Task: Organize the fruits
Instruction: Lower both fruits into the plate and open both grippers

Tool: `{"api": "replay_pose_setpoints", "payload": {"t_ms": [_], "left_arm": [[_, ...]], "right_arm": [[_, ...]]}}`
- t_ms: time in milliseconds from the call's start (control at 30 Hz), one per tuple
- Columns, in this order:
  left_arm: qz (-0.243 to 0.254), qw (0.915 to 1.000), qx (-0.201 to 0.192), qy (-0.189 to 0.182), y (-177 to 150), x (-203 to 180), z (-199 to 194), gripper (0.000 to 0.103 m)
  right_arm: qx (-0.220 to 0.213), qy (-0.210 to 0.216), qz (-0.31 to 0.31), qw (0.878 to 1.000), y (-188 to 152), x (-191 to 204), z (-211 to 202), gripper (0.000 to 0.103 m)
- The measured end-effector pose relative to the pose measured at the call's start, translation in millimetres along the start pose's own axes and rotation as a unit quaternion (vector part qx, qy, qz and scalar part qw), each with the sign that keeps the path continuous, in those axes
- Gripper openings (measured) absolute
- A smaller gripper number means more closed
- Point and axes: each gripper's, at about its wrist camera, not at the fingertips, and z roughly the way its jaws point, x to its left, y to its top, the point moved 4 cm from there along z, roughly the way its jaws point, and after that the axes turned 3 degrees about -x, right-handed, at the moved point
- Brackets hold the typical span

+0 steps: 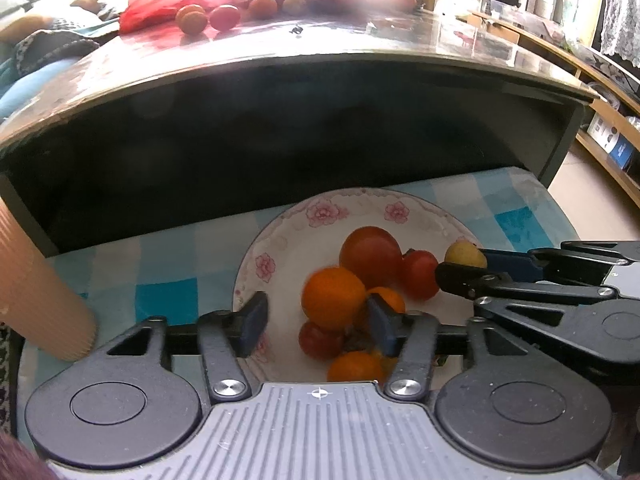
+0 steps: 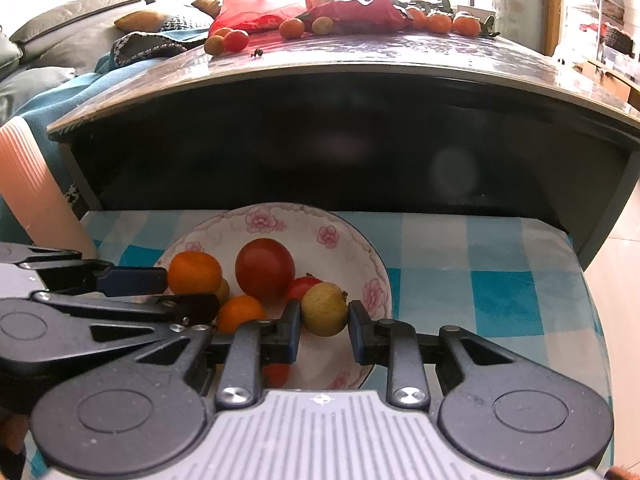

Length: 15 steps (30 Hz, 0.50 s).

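A white plate with pink flowers (image 1: 280, 240) (image 2: 352, 240) sits on a blue checked cloth and holds several fruits: a big red tomato (image 1: 370, 256) (image 2: 264, 268), oranges and small tomatoes. My left gripper (image 1: 316, 320) is open over the plate, its fingers either side of an orange (image 1: 332, 298) (image 2: 194, 272), not closed on it. My right gripper (image 2: 324, 316) is open around a yellow-green fruit (image 2: 324, 308) (image 1: 464, 254), with small gaps at both pads.
A dark glass-topped table (image 1: 320, 52) (image 2: 360, 60) rises behind the plate, with more fruits (image 1: 224, 16) (image 2: 292, 28) and a red bag (image 2: 256, 0) on it. A ribbed paper cup (image 1: 36, 292) (image 2: 32, 188) stands left. Sofa far left.
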Motion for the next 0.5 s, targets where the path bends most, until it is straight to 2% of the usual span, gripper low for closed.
{"api": "replay_pose_setpoints", "payload": {"t_ms": [500], "left_arm": [[-0.010,0.9998,-0.016,0.012,4,4,-20,0.082]], "right_arm": [[-0.014,0.004,0.027,1.000,5,-8,-15,0.046]]}}
